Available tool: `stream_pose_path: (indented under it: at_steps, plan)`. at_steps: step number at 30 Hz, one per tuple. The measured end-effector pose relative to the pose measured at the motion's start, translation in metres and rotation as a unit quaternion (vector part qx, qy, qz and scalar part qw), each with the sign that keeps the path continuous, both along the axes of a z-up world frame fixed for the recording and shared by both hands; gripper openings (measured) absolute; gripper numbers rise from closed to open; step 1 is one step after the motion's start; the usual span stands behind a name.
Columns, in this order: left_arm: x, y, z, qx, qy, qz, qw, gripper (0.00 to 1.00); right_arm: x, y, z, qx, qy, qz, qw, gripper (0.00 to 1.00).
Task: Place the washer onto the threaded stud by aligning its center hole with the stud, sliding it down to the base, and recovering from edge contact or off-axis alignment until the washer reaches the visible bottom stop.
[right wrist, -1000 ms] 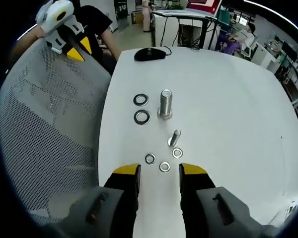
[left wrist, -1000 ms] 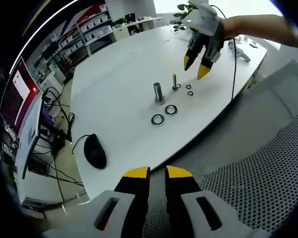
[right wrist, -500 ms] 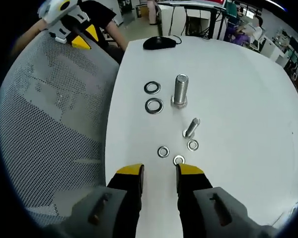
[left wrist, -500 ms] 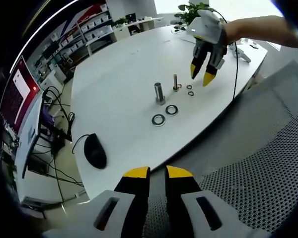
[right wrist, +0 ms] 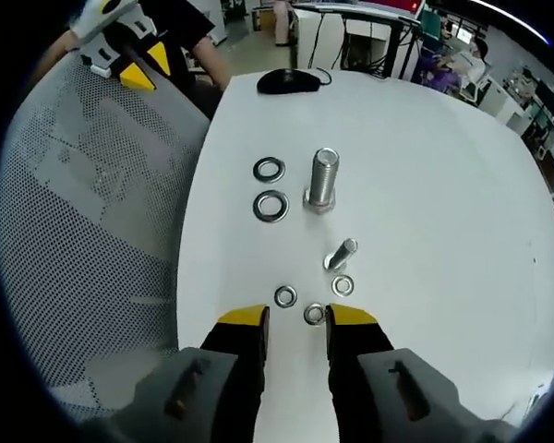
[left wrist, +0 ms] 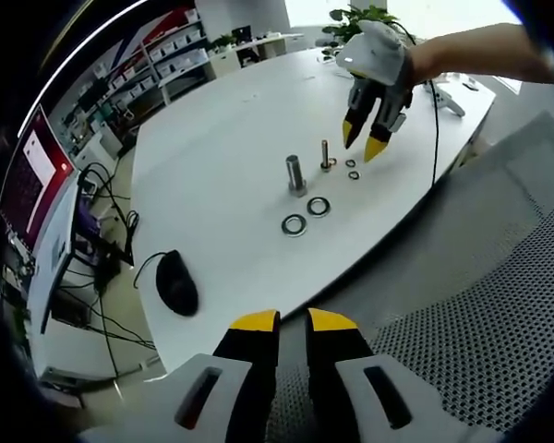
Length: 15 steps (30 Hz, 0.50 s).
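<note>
right gripper (right wrist: 294, 317) narrowly parted above small washer (right wrist: 314, 315); left gripper (left wrist: 293, 322) near-closed, empty, over mesh chair (left wrist: 499, 305)

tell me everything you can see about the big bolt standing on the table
The big bolt is bare silver metal, standing upright on its wide head on the white table, threaded shank pointing up. Nothing is threaded on it and nothing grips it. Two large washers lie flat beside it, apart from it. A smaller bolt stands nearer the right gripper.
</note>
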<state>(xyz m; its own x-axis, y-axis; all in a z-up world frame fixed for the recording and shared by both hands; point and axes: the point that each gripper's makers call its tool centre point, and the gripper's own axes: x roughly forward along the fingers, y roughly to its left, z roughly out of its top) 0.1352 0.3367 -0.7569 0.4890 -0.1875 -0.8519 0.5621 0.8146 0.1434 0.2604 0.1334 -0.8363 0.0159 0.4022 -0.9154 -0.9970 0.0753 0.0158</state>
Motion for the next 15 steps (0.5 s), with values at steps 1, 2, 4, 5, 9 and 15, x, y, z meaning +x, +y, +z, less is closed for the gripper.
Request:
stream_pose_path:
  at_steps: [1,2,4,5,9,15]
  plan:
    - [0.000,0.000,0.000,0.000,0.000,0.000,1.0000,0.09,0.000,0.001,-0.001,0.002,0.005,0.000,1.0000,0.27]
    - [0.000,0.000,-0.001,0.000,0.000,-0.001,1.0000,0.09,0.001,0.001,-0.003,0.003,0.008,-0.005,1.0000,0.27]
    - [0.000,0.000,0.000,0.000,0.000,-0.001,1.0000,0.09,0.001,0.001,-0.006,0.001,0.013,-0.008,0.9999,0.26]
    - [0.000,0.000,0.000,-0.001,-0.002,-0.002,1.0000,0.09,0.000,0.001,-0.008,-0.002,0.015,-0.008,0.9999,0.26]
    - [0.001,0.000,0.001,-0.003,-0.005,0.000,1.0000,0.09,-0.006,0.003,-0.011,-0.011,0.020,0.000,0.9997,0.26]
    - [0.004,0.002,0.003,-0.012,-0.013,0.006,0.9998,0.09,-0.007,0.005,-0.009,-0.008,0.024,0.013,0.9996,0.26]
